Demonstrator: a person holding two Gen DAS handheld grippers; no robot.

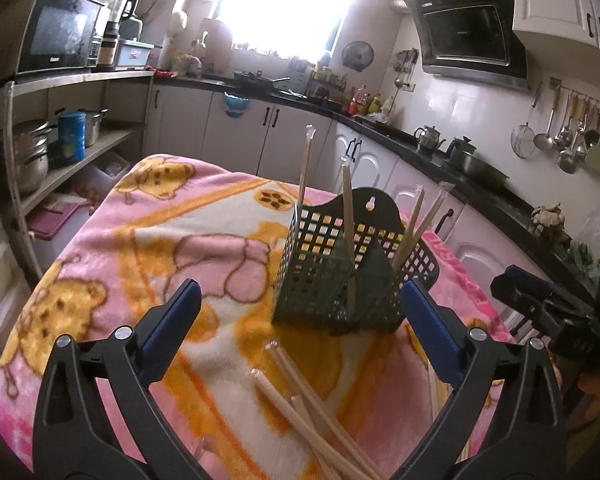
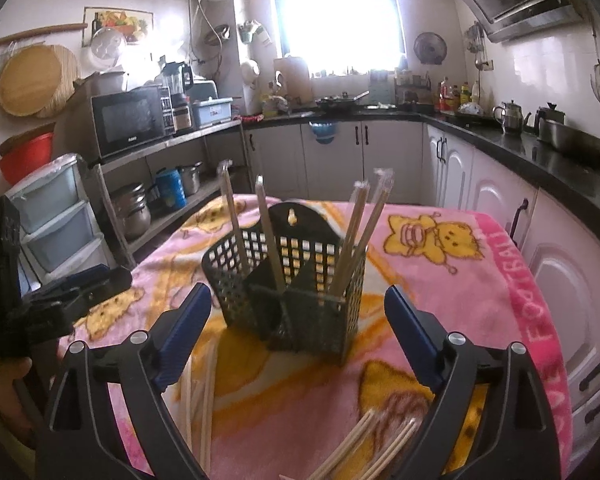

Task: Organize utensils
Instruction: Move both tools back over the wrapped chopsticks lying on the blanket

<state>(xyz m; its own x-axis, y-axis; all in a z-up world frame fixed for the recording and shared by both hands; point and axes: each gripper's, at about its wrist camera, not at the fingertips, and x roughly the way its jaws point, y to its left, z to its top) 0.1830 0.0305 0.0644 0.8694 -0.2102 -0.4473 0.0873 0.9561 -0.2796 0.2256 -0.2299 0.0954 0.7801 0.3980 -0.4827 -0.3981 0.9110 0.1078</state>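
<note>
Both the left claw [image 1: 300, 304] and right claw [image 2: 298, 304] hang spread and empty near the black utensil basket [image 1: 332, 276] holding four wrapped chopsticks [image 1: 347, 216], so the next move is probably pinching one loose chopstick [image 1: 312, 412] lying on the blanket-covered bench [image 1: 120, 248].

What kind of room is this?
A home kitchen, by the look of it: a microwave on a shelf, kettles on the black counter, and ladles hanging on the tiled wall.

Dark mesh caddy [image 1: 340, 268] upright, holding four wrapped chopsticks [image 1: 348, 208]; more lie loose [image 1: 312, 408].
</note>
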